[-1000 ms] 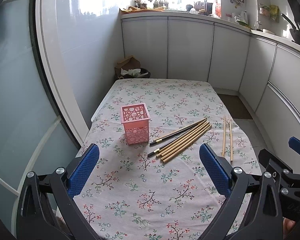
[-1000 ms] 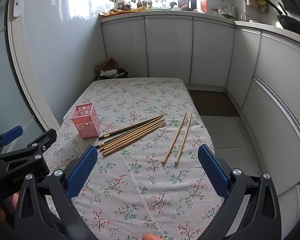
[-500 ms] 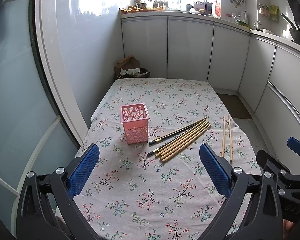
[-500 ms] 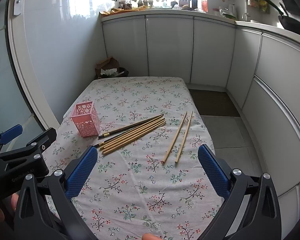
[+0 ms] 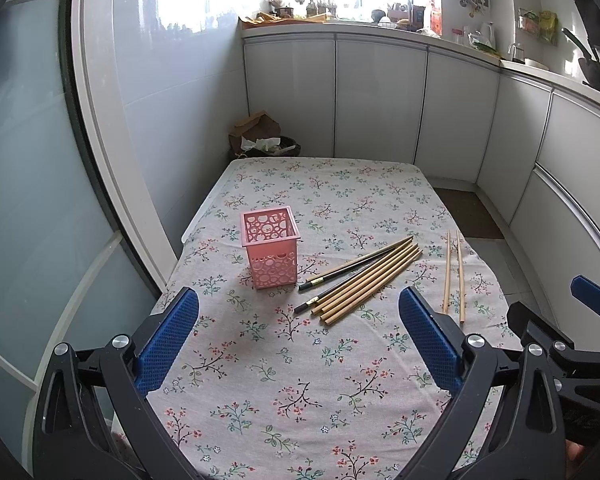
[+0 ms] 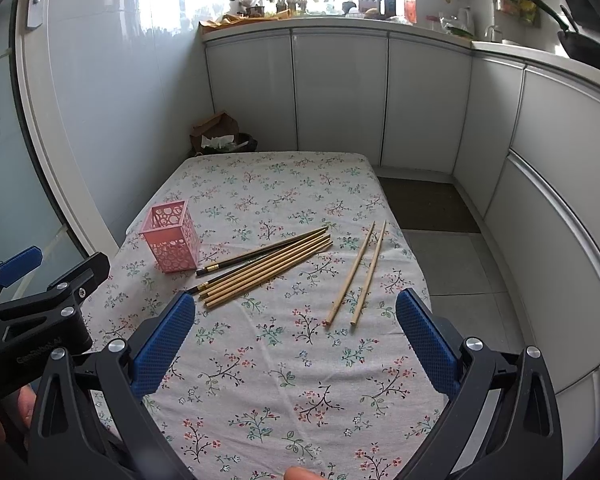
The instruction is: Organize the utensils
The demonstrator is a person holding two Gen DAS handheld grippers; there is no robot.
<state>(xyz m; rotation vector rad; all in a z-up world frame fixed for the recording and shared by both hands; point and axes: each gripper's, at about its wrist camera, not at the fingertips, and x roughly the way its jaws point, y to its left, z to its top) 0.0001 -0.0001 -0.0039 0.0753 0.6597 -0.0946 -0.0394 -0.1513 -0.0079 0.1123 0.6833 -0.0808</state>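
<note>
Chopsticks (image 5: 366,278) are lying beside the pink holder (image 5: 271,253), apparently not touching, while left gripper (image 5: 299,338) and right gripper (image 6: 296,340) are hovering wide apart, holding nothing.

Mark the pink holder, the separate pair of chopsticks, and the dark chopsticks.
pink holder (image 5: 274,270), left wrist view, front wall.
pair of chopsticks (image 6: 358,272), right wrist view, left stick's mid-shaft.
dark chopsticks (image 6: 256,257), right wrist view, mid-shaft.

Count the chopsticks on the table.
8, all lying flat: six bunched beside the pink basket, two of them dark; two loose farther right. None in the basket, as far as visible.
</note>
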